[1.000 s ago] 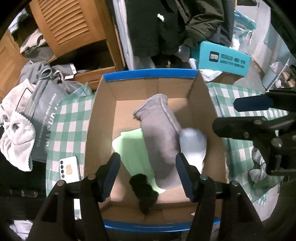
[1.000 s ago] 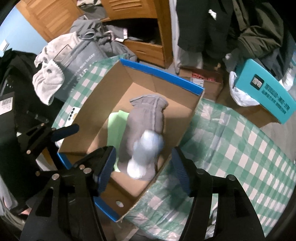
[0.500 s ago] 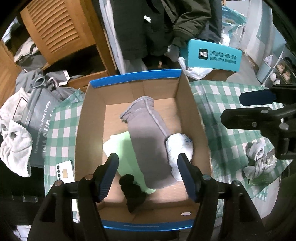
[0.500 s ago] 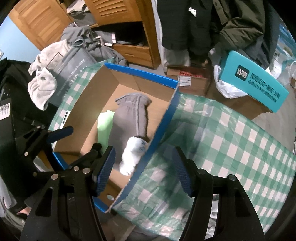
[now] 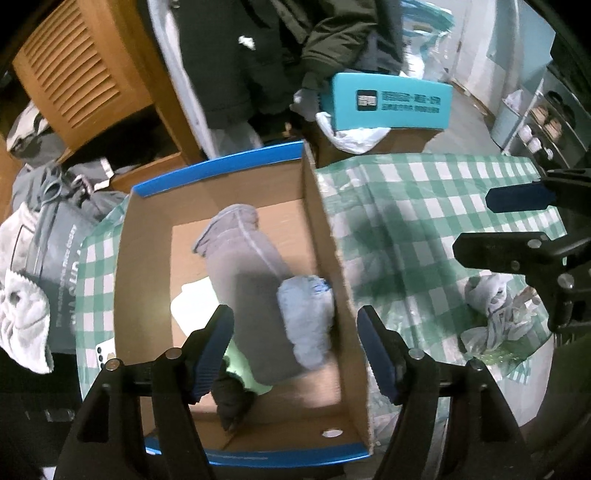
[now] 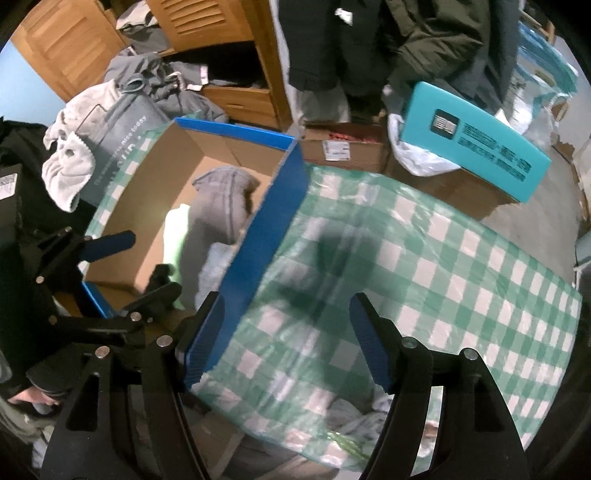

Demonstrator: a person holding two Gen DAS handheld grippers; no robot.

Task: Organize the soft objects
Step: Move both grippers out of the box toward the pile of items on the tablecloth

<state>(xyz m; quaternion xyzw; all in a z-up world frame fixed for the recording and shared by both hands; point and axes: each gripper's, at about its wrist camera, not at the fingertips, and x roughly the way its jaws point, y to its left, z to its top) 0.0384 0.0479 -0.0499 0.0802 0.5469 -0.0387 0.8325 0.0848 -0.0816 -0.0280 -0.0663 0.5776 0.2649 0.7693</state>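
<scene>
The left gripper (image 5: 295, 347) hung over the cardboard box (image 5: 144, 266) with its two fingers wide apart and nothing between them. Just below its left finger a small black cloth (image 5: 232, 402) lay on the box floor, beside a light green cloth (image 5: 240, 365). Directly ahead, between the fingers, a grey garment (image 5: 243, 280) lay lengthwise in the box, and a pale blue bundle (image 5: 304, 321) rested against its right side, touching the right wall of the box. To the right of this gripper, outside the box, a crumpled grey-white cloth (image 5: 491, 317) lay on the green checked tablecloth (image 5: 417, 206). The right gripper (image 6: 286, 341) was also spread open and empty, above the tablecloth; its left finger was close to the blue outer wall of the box. Near its lower edge some grey fabric (image 6: 362, 428) showed at the table edge, blurred. Farther ahead a teal box (image 6: 476, 151) rested on brown cartons, and dark jackets (image 6: 424, 40) hung behind. To the far left stood a wooden cabinet (image 6: 207, 22).
</scene>
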